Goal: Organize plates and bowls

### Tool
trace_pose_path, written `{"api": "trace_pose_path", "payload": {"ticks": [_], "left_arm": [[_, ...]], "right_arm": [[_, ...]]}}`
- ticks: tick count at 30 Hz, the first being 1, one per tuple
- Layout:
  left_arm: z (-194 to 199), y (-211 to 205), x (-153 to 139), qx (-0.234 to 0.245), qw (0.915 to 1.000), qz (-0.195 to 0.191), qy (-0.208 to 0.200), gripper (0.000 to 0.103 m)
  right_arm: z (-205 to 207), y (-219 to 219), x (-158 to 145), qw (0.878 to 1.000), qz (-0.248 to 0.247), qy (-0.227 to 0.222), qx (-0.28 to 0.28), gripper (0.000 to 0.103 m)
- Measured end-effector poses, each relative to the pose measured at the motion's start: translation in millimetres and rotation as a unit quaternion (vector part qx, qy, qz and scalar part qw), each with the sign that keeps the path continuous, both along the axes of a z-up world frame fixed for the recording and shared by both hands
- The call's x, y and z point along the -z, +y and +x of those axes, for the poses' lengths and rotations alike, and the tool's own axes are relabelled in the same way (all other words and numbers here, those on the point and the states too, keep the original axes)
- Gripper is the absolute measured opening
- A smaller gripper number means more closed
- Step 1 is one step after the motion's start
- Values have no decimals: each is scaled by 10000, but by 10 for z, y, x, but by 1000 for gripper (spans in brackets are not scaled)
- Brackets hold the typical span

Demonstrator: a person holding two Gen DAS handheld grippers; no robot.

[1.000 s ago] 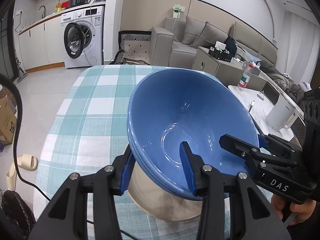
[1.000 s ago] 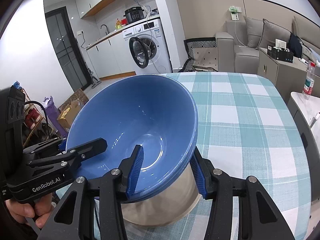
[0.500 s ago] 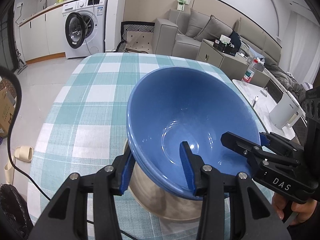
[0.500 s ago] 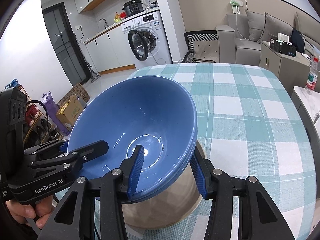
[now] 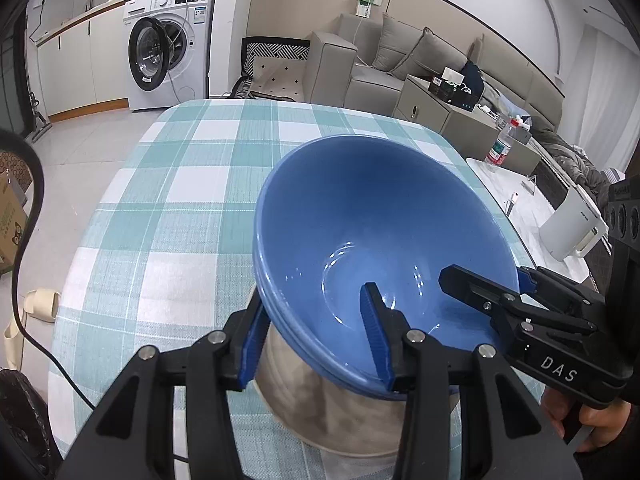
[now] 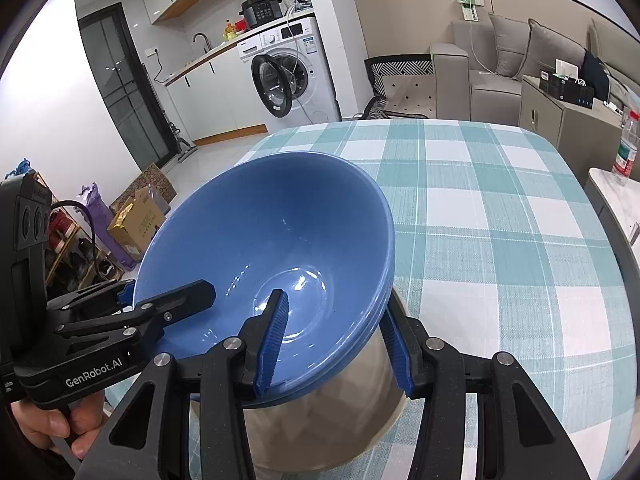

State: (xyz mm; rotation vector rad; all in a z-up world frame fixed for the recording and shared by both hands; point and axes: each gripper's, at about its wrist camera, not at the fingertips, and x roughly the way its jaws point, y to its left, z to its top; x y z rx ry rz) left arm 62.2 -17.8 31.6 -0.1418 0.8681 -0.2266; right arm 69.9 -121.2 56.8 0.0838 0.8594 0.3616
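A stack of blue bowls [image 5: 384, 232] sits nested in a steel bowl [image 5: 344, 416], over the checked tablecloth [image 5: 168, 184]. My left gripper [image 5: 316, 336] is shut on the stack's near rim, one finger inside and one outside. My right gripper [image 6: 336, 340] is shut on the opposite rim of the blue bowls [image 6: 272, 248], above the steel bowl [image 6: 320, 432]. Each gripper shows in the other's view: the right gripper [image 5: 508, 300] and the left gripper [image 6: 140, 308]. Whether the steel bowl rests on the cloth I cannot tell.
The teal checked table [image 6: 500, 208] stretches away beyond the bowls. A white kettle [image 5: 572, 224] and a bottle [image 5: 500, 148] stand on a side table to the right. A washing machine [image 5: 168, 44] and a sofa [image 5: 400, 64] stand behind.
Both grippers have moved down with the bowl stack, still gripping it. The table has come closer and more of it shows beyond the bowls.
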Motion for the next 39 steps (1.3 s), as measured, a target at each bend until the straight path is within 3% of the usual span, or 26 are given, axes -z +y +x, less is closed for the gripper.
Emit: {"api": "trace_pose_path", "payload": {"ticks": [7, 12, 14, 19, 20, 22, 26, 39], "left_arm": [[8, -3, 3, 27, 10000, 13, -30, 45], [-8, -1, -7, 57, 10000, 24, -57, 48], [-20, 0, -27, 67, 9999, 79, -116, 52], [-120, 20, -110, 137, 9989, 260, -378, 66], [-145, 27, -125, 162, 9985, 287, -431, 80], [-213, 52, -159, 125, 9973, 353, -624, 91], [-359, 110, -220, 94, 9945, 440, -941, 103], [-694, 368, -291, -192, 9885, 605, -1370, 103]], "right_arm": [[16, 15, 6, 10000, -15, 2, -26, 48], [12, -13, 14, 10000, 60, -17, -58, 54], [4, -44, 5, 10000, 51, -71, -18, 71], [-52, -146, -95, 9995, 144, -273, -33, 91], [-79, -156, -116, 9993, 124, -341, -54, 94], [-119, -174, -147, 9990, 88, -427, -103, 101], [-238, -195, -207, 9973, 128, -681, -240, 102], [-559, -192, -316, 9919, 110, -1184, -437, 102]]}}
